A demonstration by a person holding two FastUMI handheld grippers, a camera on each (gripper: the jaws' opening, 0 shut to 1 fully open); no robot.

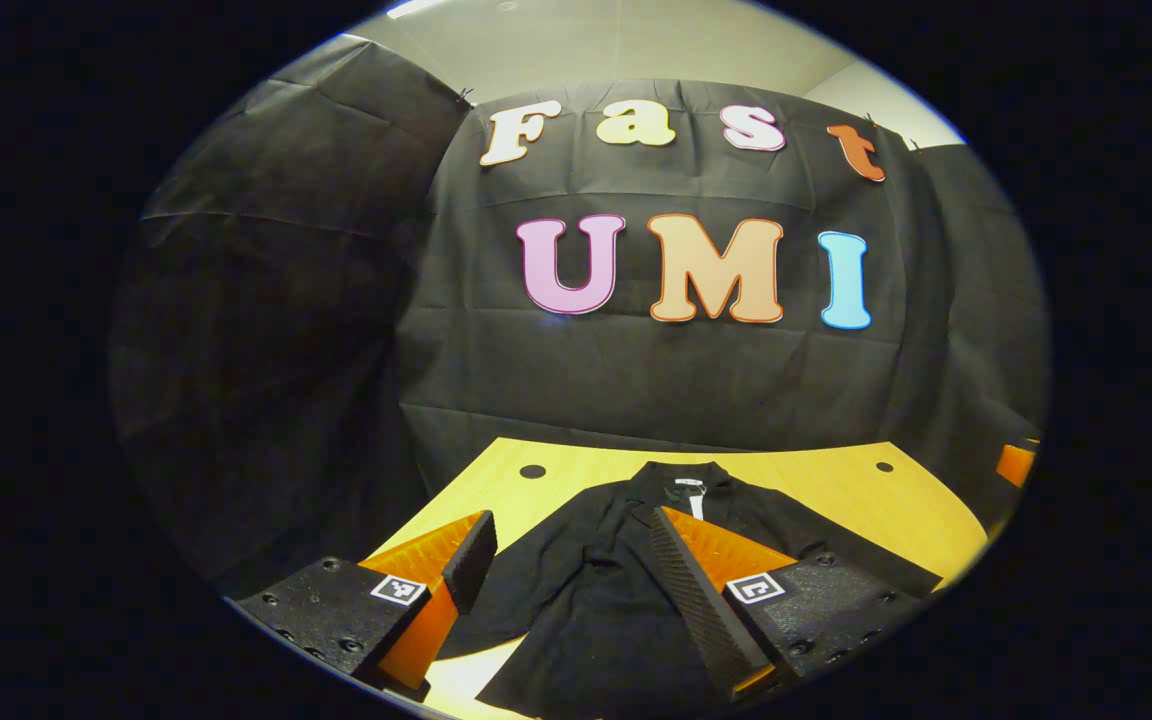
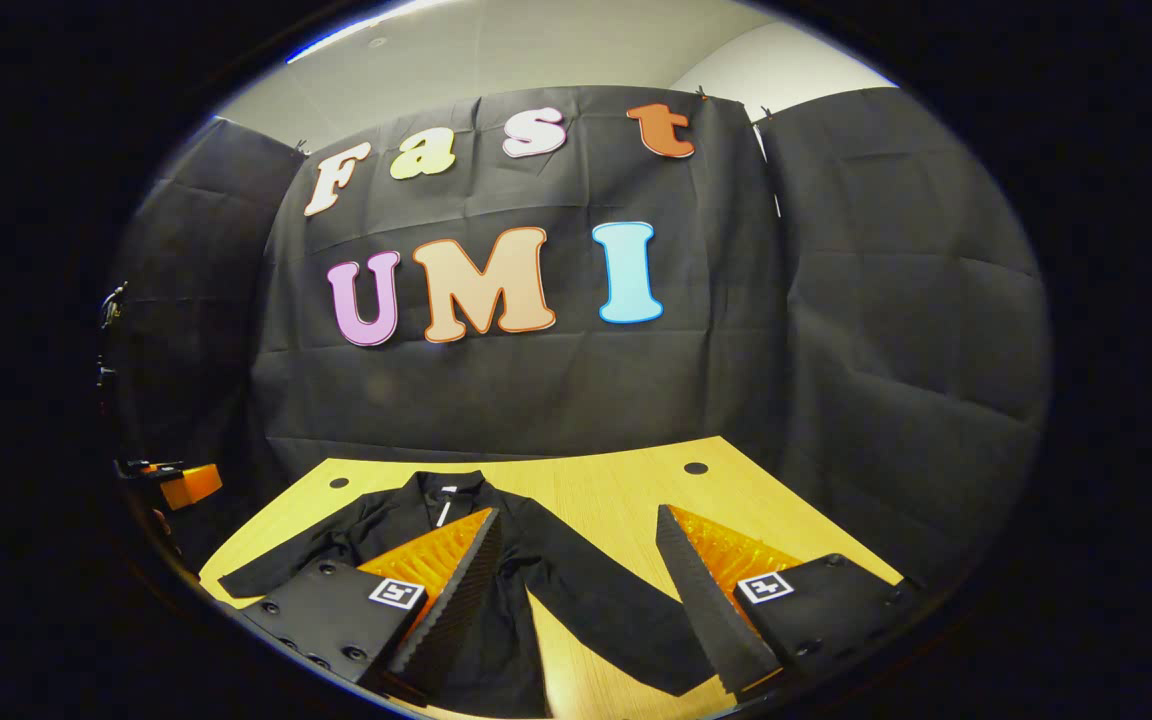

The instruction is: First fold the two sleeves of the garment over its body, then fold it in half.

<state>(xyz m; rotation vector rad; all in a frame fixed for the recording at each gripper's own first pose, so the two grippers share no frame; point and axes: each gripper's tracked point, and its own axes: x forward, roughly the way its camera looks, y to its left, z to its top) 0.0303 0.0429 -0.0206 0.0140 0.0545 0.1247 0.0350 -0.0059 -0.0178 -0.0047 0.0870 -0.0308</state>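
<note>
The left tool (image 1: 568, 525) had two wedge-shaped fingers (image 1: 684, 590) with ribbed faces, each tapering to a narrow tip and bolted at its wide end to a flat matte black plate. Round screw heads dotted those plates near their outer edges. A small square white tag with a black block pattern sat on each plate, just beside the root of the finger. The right tool (image 2: 576, 525) was built alike: two ribbed wedge fingers (image 2: 456, 590), black plates with several screws, and one square black-and-white tag per plate, each tag lying between the finger's root and the screws.
</note>
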